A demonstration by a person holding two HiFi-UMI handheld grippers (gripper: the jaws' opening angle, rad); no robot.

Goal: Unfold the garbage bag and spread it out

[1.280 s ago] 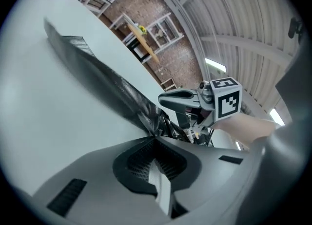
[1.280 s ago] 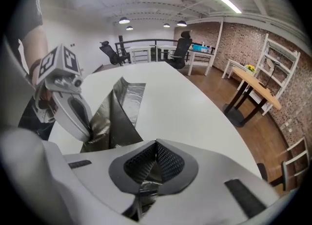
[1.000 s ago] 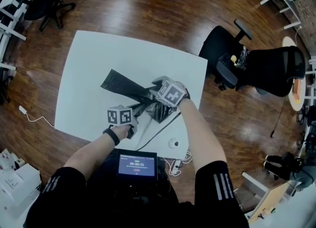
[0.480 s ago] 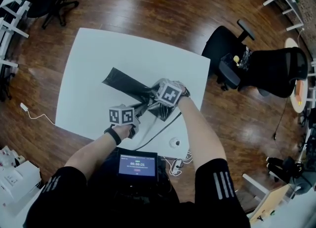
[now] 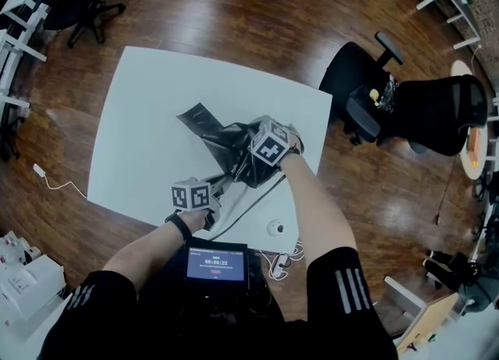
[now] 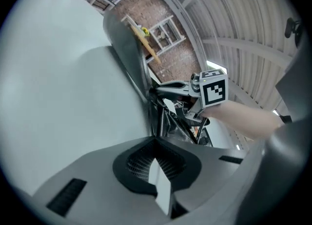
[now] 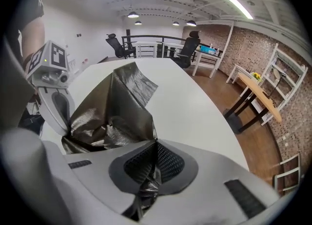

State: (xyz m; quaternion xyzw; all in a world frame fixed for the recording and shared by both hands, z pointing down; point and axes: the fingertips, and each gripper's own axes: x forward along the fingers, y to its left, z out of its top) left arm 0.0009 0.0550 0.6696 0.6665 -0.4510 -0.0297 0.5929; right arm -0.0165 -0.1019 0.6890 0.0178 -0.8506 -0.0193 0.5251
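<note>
Head view: left gripper (image 6: 155, 143), right gripper (image 7: 155, 147) fingers clamp garbage bag (image 5: 222, 142); cable (image 5: 253, 201) lies near

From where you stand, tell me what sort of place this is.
Probably an office or lab workspace: a white table, swivel office chairs on a wood floor, and a brick wall behind.

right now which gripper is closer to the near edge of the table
The left gripper: it pinches the garbage bag right at the table's near edge, while the right gripper grips it further in.
</note>
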